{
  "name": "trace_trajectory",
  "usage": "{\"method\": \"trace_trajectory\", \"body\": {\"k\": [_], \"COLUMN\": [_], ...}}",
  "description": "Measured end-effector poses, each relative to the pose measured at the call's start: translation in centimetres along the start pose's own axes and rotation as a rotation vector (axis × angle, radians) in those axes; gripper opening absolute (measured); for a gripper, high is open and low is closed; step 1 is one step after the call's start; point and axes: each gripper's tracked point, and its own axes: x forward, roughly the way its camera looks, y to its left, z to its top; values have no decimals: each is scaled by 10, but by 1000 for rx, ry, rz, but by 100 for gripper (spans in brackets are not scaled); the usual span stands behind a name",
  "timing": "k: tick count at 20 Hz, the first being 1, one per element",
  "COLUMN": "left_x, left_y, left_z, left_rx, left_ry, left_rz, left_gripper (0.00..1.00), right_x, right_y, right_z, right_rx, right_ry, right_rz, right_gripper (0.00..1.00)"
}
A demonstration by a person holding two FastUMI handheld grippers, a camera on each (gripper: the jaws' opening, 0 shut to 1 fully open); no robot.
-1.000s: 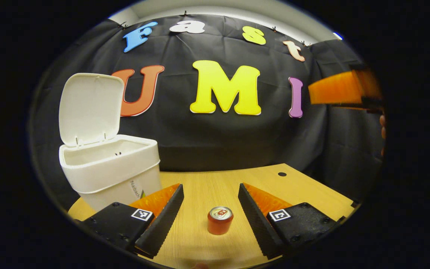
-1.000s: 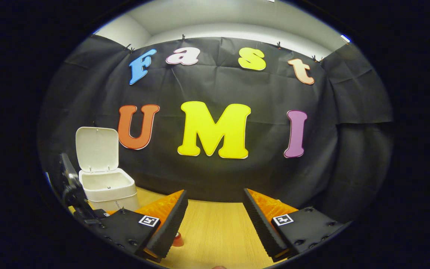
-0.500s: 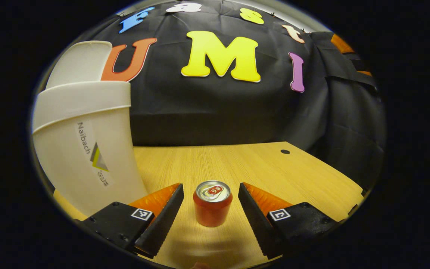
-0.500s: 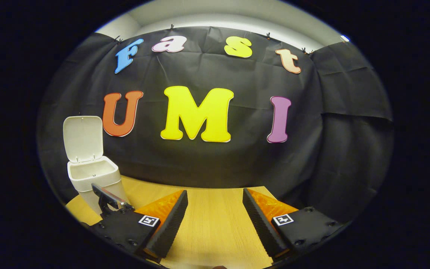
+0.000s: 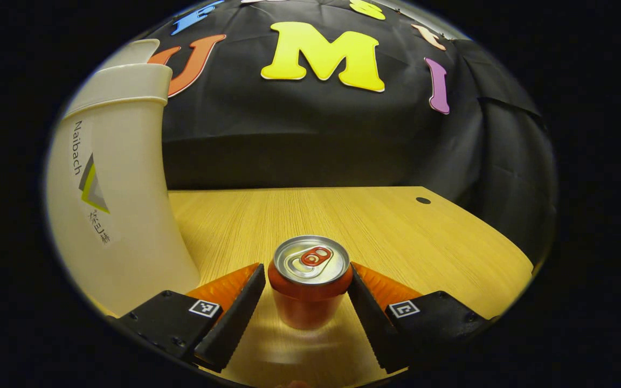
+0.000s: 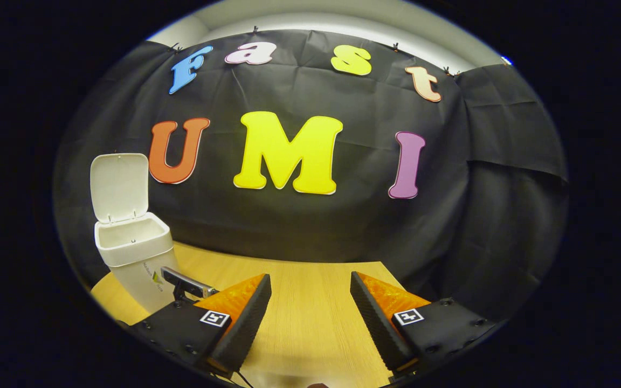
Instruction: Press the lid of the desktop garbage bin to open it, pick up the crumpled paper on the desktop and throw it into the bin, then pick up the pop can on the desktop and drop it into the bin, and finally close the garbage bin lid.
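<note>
A red pop can (image 5: 306, 304) with a silver top stands upright on the wooden desk (image 5: 397, 231). My left gripper (image 5: 304, 269) is open and low over the desk, with the can between its fingers; the right finger (image 5: 367, 304) looks to be at the can's side, and a gap remains on the left. The white garbage bin (image 5: 119, 215) rises close on the left. In the right gripper view the bin (image 6: 133, 245) stands at the far left with its lid (image 6: 119, 186) raised. My right gripper (image 6: 310, 318) is open above the desk and holds nothing.
A small dark hole (image 5: 423, 200) marks the desk near its far right edge. The black cloth wall runs close behind the desk. Part of the other gripper's body (image 6: 186, 283) pokes out beside the bin in the right gripper view.
My left gripper has dropped and moved forward, so the can went from ahead of the fingertips to between the fingers. The bin looms closer. The right gripper shifted only slightly.
</note>
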Motion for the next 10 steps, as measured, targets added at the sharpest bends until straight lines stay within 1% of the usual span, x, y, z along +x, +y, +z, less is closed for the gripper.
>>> {"method": "trace_trajectory", "body": {"k": [1,2,3,5,8,10], "left_x": [0,1,0,-5,-16,-28], "left_y": [1,1,2,3,4,4], "left_z": [-2,-1,0,3,20,31], "left_rx": [8,17,29,51,71,68], "left_ry": [5,5,10,10,-27,-47], "left_rz": [5,2,7,12,10,6], "left_gripper": [98,94,86,84,83,82], "right_x": [0,0,1,3,4,5], "right_y": [1,3,5,5,3,3], "right_z": [0,2,3,4,5,5], "right_rx": [0,3,6,13,27,43], "right_ry": [-1,-5,-7,-10,-12,-15], "right_rz": [5,9,13,19,24,26], "right_gripper": [94,94,94,94,94,94]}}
